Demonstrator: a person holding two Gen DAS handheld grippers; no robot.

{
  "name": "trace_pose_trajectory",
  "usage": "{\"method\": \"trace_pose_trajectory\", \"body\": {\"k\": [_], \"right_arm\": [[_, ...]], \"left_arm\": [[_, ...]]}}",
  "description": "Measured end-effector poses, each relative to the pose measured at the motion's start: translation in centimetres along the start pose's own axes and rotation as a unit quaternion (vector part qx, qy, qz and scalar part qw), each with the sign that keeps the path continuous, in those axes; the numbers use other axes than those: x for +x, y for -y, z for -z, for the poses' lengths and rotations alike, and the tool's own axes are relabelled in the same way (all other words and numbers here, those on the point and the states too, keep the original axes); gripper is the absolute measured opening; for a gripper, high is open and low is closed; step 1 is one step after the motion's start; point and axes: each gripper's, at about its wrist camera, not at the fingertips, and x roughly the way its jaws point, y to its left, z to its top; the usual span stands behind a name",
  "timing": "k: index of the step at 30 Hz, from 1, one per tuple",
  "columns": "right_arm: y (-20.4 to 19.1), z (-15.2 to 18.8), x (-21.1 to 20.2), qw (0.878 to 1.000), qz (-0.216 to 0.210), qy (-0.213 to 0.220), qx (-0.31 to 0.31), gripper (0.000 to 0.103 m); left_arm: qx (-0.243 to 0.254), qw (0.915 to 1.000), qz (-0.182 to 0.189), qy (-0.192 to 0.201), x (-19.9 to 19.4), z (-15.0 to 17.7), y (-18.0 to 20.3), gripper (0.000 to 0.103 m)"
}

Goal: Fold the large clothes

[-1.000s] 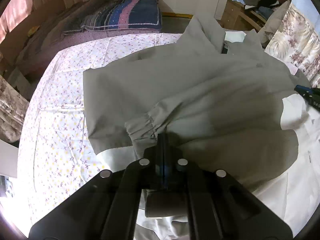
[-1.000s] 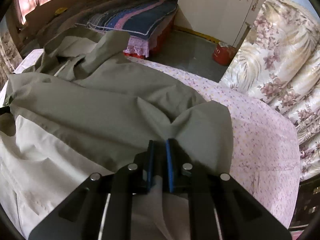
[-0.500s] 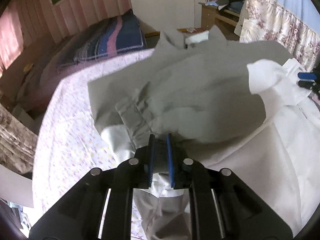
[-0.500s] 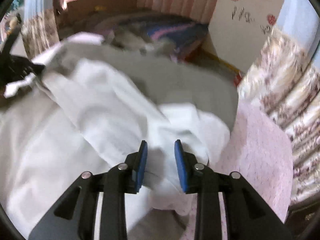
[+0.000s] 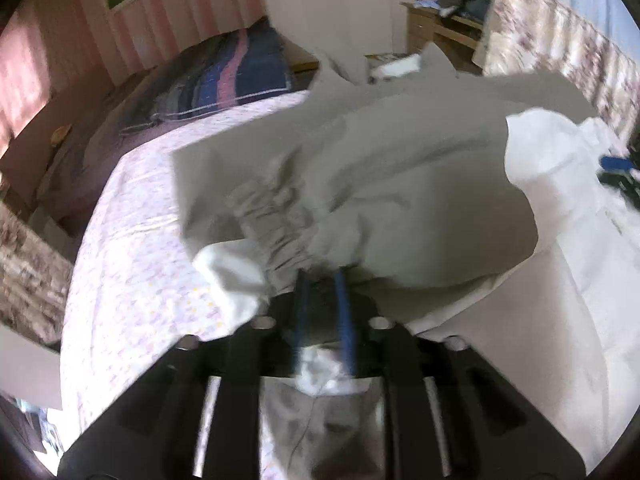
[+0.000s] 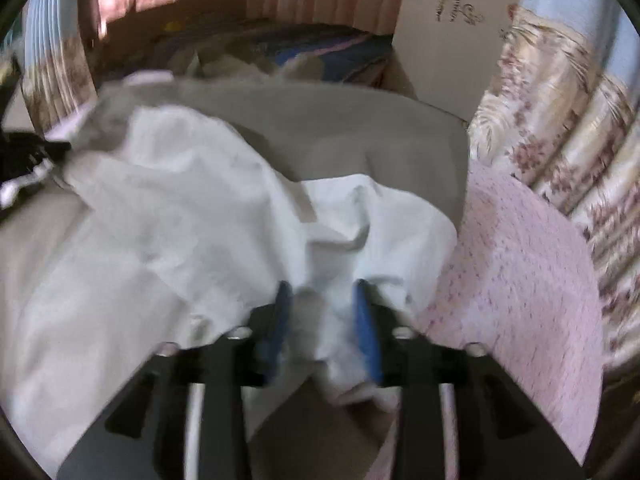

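A large grey-green garment (image 5: 392, 184) with a white lining (image 5: 560, 280) lies on the floral bed sheet (image 5: 132, 272), its lower part folded up over itself. My left gripper (image 5: 323, 280) has its jaws a little apart, with the gathered cuff (image 5: 276, 240) and white cloth between them. My right gripper (image 6: 323, 292) has its jaws wide apart with loose white lining (image 6: 224, 216) lying between them; the grey outer side (image 6: 320, 120) shows behind. The right gripper's blue tip also shows at the right edge of the left wrist view (image 5: 616, 164).
A second bed with a striped dark blanket (image 5: 228, 76) stands behind. A white wardrobe (image 6: 452, 24), floral curtains (image 6: 560, 128) on the right and a wooden desk with clutter (image 5: 452, 20) line the room. The pink sheet's edge (image 6: 528, 280) drops off at the right.
Both grippers lifted the garment's lower edge and carried it up and over, turning the white lining out. Both pairs of jaws have since opened, the right widely, the left a little.
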Motion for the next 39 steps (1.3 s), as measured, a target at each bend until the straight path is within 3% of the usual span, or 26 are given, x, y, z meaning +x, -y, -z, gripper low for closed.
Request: {"method": "trace_pose_trajectory", "body": {"k": [1, 2, 3, 6, 12, 18, 20, 24, 29, 34, 39], "right_arm": [[0.0, 0.2, -1.2, 1.000, -0.005, 0.016, 0.009, 0.066], [-0.1, 0.6, -2.7, 0.999, -0.008, 0.038, 0.019, 0.070], [-0.2, 1.0, -4.5, 0.998, -0.009, 0.060, 0.027, 0.077], [-0.6, 2.4, -9.3, 0.992, -0.001, 0.117, 0.048, 0.095], [-1.4, 6.3, -16.0, 0.977, 0.029, 0.183, 0.110, 0.099], [-1.7, 10.3, -17.5, 0.972, 0.022, 0.148, 0.181, 0.099], [-2.4, 11.4, -17.8, 0.973, 0.028, 0.146, 0.175, 0.099], [-4.6, 13.8, -19.4, 0.972, 0.104, 0.153, 0.146, 0.099], [-6.4, 16.3, -19.6, 0.976, 0.093, 0.134, 0.144, 0.099], [-8.2, 17.8, -21.0, 0.971, 0.113, 0.157, 0.138, 0.099], [-10.1, 19.4, -21.6, 0.968, 0.122, 0.177, 0.130, 0.098]], "left_arm": [[-0.015, 0.9997, -0.015, 0.013, -1.3, 0.1, -0.7, 0.086], [-0.022, 0.9992, -0.018, 0.028, -2.2, 0.2, -1.1, 0.095], [-0.031, 0.9979, -0.022, 0.053, -3.8, 0.5, -1.7, 0.095], [-0.060, 0.9956, -0.019, 0.070, -6.9, 1.4, -2.9, 0.097], [-0.097, 0.9914, -0.001, 0.087, -11.5, 5.7, -3.4, 0.100], [-0.122, 0.9864, -0.001, 0.110, -15.6, 11.8, -1.6, 0.100], [-0.131, 0.9838, 0.003, 0.122, -17.1, 13.7, -0.9, 0.100], [-0.130, 0.9834, -0.007, 0.127, -19.1, 16.0, 1.0, 0.100], [-0.125, 0.9848, -0.045, 0.111, -19.9, 18.8, 2.8, 0.100], [-0.141, 0.9847, -0.030, 0.098, -20.1, 20.3, 3.6, 0.100], [-0.120, 0.9845, -0.029, 0.124, -20.7, 21.7, 6.0, 0.100]]}}
